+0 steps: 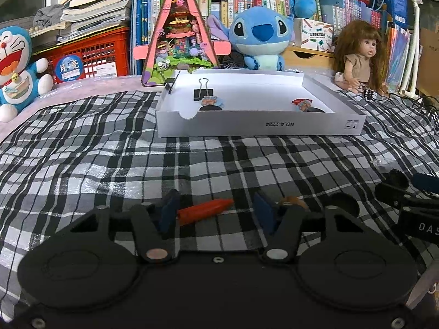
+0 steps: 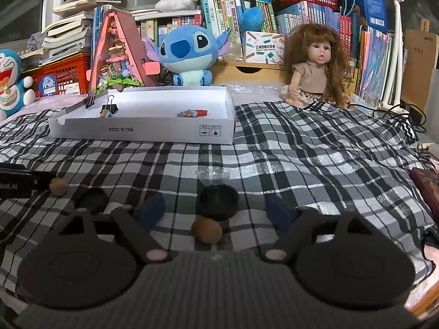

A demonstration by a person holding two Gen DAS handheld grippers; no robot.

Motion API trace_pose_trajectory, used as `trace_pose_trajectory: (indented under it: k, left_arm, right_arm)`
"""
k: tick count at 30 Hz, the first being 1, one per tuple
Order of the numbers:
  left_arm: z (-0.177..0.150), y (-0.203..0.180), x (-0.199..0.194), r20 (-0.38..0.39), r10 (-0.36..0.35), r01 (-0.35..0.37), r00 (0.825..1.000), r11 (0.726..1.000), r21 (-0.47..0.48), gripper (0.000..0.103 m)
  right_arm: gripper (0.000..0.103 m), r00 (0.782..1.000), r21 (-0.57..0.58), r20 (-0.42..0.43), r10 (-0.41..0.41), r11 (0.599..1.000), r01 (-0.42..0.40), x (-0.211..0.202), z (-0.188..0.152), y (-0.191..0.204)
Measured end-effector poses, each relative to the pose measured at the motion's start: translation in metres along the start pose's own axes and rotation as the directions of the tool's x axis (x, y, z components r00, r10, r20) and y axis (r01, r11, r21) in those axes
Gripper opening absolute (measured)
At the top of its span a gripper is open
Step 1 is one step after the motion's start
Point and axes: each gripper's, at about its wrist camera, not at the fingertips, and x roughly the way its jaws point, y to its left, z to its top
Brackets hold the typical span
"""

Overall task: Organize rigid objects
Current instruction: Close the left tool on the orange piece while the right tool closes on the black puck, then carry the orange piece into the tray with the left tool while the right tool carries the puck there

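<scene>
An orange-red crayon (image 1: 204, 209) lies on the checked cloth between the blue pads of my left gripper (image 1: 216, 213). Its blunt end is at the left pad and its tip stops short of the right pad, so the jaws stand open around it. A brown ball (image 1: 290, 201) peeks out behind the right finger. My right gripper (image 2: 216, 211) is open wide over a black round lid (image 2: 218, 201) and a second brown ball (image 2: 206, 230), touching neither. A third brown ball (image 2: 58, 187) lies at the left. The white box (image 1: 260, 126) holds a black binder clip (image 1: 203, 93) and small printed items.
A blue plush (image 1: 259, 38), a long-haired doll (image 1: 359, 54), a pink toy house (image 1: 178, 41) and shelves of books line the back. A black disc (image 2: 92, 200) and a clear plastic cup (image 2: 214, 176) lie on the cloth. Cables (image 2: 397, 115) trail at the right.
</scene>
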Motion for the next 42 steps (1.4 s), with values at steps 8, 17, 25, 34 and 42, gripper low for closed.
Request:
trace_pose_trajectory:
  k: [8, 17, 25, 34, 42]
  left_arm:
    - [0.0, -0.002, 0.001, 0.015, -0.031, 0.031, 0.999, 0.999, 0.013, 0.041]
    - [-0.002, -0.002, 0.0, 0.028, -0.043, 0.043, 0.999, 0.999, 0.034, 0.039]
    - [-0.001, 0.0, -0.002, 0.029, -0.054, 0.053, 0.998, 0.998, 0.041, 0.039]
    - [0.006, -0.002, -0.008, 0.039, -0.07, 0.068, 0.997, 0.996, 0.057, 0.039]
    - [0.027, 0.002, -0.007, 0.046, -0.078, 0.075, 0.996, 0.996, 0.052, 0.039]
  right_arm:
    - [0.07, 1.0, 0.017, -0.001, 0.011, 1.0, -0.011, 0.0, 0.002, 0.003]
    - [0.047, 1.0, 0.018, -0.001, 0.015, 1.0, -0.015, 0.0, 0.003, 0.004]
    - [0.038, 1.0, 0.018, 0.003, 0.023, 1.0, -0.023, 0.0, 0.003, 0.006]
    - [0.037, 0.999, 0.007, 0.022, 0.037, 0.999, -0.037, -0.004, 0.009, 0.006]
    - [0.037, 0.998, 0.01, 0.037, 0.049, 0.999, -0.05, -0.002, 0.024, 0.003]
